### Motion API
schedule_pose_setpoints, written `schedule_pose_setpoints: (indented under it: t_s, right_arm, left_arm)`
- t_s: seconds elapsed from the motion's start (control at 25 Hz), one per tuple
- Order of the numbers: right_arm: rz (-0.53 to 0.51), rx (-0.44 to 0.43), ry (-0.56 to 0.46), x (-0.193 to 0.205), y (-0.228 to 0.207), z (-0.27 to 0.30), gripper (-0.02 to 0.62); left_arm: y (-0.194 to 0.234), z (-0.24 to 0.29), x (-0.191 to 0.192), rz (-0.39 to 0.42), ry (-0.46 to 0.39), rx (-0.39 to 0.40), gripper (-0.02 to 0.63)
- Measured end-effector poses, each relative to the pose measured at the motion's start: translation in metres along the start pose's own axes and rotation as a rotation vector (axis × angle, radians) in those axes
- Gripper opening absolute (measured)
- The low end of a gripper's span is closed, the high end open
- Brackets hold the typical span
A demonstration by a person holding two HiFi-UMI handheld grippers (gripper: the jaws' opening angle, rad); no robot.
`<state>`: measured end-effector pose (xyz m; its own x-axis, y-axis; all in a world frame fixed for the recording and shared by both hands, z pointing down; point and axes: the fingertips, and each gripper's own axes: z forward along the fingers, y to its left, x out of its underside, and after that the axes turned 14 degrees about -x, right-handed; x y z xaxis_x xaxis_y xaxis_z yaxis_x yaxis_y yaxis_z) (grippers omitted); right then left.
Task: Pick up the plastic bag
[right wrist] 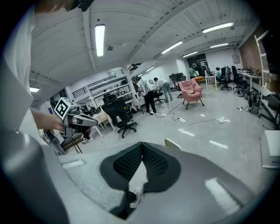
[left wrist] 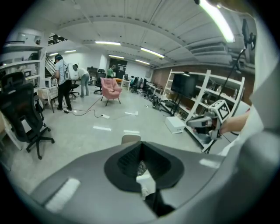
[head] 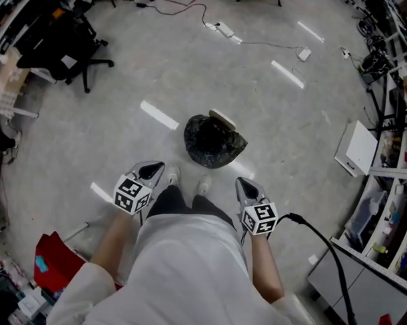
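Black plastic bag [head: 214, 142]: on floor [head: 126, 76], untouched; reach not yet made.
Claws: left claw [head: 152, 169] and right claw [head: 245, 186] closed, empty.
Next: lower, open, pinch bag.

Ceiling strip lights [right wrist: 100, 39] are shining brightly and evenly above the right gripper [right wrist: 141, 148]. Their white reflections [head: 158, 115] are glaring off the glossy floor [head: 111, 142] ahead of the left gripper [head: 152, 169]. Both gripper views are bulging fisheye-fashion and darkening to black corners, with the nearest parts blurring.
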<state>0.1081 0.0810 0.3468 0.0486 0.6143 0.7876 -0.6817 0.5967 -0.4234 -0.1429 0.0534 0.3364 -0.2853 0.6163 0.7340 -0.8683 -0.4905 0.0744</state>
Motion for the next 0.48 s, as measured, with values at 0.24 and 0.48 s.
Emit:
schedule_pose_setpoints:
  t_s: [0.24,0.48]
  right_arm:
    - [0.043,0.050,0.023,0.014,-0.028,0.026,0.000]
    - [0.105,0.112,0.051,0.054,-0.059,0.065,0.000]
  left_arm:
    - [0.027,0.049,-0.001,0.011,-0.023,0.068,0.003]
    - [0.047,0.122,0.025,0.040,0.023,0.141,0.003]
